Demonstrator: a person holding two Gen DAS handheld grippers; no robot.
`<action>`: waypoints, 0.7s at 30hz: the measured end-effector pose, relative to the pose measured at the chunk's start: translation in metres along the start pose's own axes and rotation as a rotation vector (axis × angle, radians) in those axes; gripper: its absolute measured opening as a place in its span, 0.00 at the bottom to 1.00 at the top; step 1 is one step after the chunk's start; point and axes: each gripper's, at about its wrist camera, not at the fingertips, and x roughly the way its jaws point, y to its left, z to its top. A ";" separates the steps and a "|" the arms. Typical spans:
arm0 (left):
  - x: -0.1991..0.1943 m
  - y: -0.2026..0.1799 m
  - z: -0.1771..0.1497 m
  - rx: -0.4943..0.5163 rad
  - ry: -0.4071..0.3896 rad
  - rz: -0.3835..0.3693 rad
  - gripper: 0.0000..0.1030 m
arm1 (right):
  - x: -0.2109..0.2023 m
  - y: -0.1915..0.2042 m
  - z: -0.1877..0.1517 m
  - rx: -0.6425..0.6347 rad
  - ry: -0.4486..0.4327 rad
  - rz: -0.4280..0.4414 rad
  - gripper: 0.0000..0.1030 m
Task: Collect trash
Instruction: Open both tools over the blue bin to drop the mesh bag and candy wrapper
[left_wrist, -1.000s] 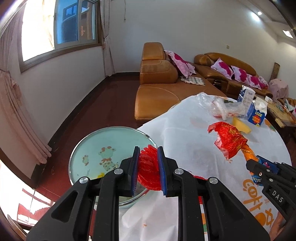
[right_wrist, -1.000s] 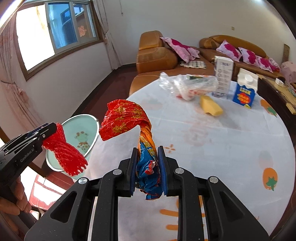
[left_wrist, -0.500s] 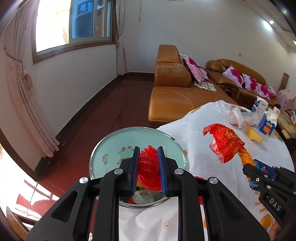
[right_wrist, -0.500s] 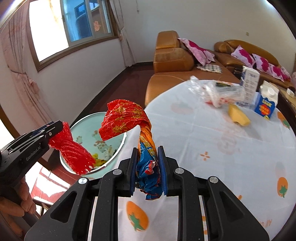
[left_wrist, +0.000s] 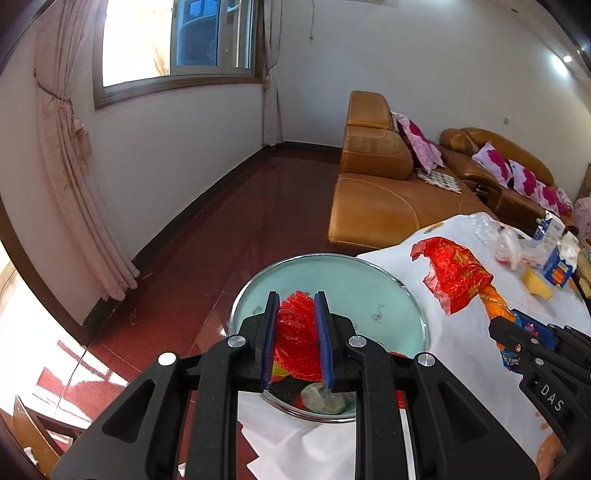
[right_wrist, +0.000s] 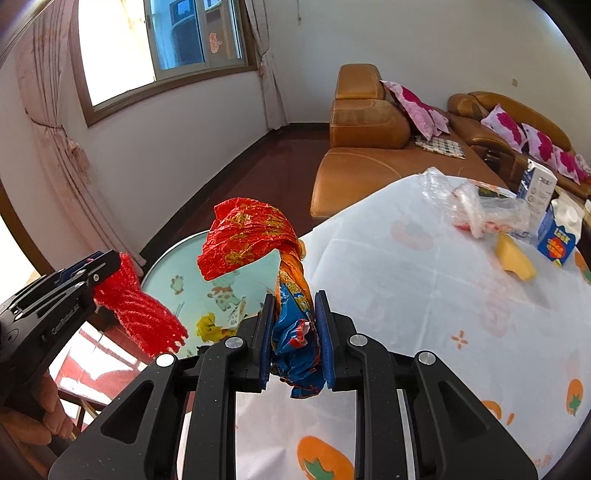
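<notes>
My left gripper (left_wrist: 295, 341) is shut on a red mesh net (left_wrist: 297, 339), also seen in the right wrist view (right_wrist: 142, 314), held over the pale green trash bin (left_wrist: 343, 288) beside the table. My right gripper (right_wrist: 293, 347) is shut on a twisted red, orange and blue foil wrapper (right_wrist: 251, 232), also seen in the left wrist view (left_wrist: 456, 275), held above the table edge next to the bin (right_wrist: 192, 273). The bin holds several scraps at its bottom.
The white tablecloth (right_wrist: 424, 295) carries a crumpled clear plastic bag (right_wrist: 476, 210), a yellow wedge (right_wrist: 515, 258), a blue carton (right_wrist: 559, 240) and a white carton (right_wrist: 537, 188). Brown leather sofas (right_wrist: 369, 122) stand behind. Red floor lies to the left.
Both grippers have moved left toward the bin, each keeping its hold. The red net now hangs over the bin's opening, and the wrapper is at the table edge beside it.
</notes>
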 end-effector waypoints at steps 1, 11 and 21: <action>0.002 0.003 0.000 -0.003 0.002 0.003 0.19 | 0.002 0.002 0.001 -0.001 0.002 -0.001 0.21; 0.018 0.010 -0.002 -0.013 0.027 0.017 0.19 | 0.025 0.016 0.013 -0.030 0.011 -0.010 0.22; 0.038 0.013 -0.003 -0.013 0.057 0.029 0.19 | 0.048 0.022 0.018 -0.036 0.037 -0.022 0.22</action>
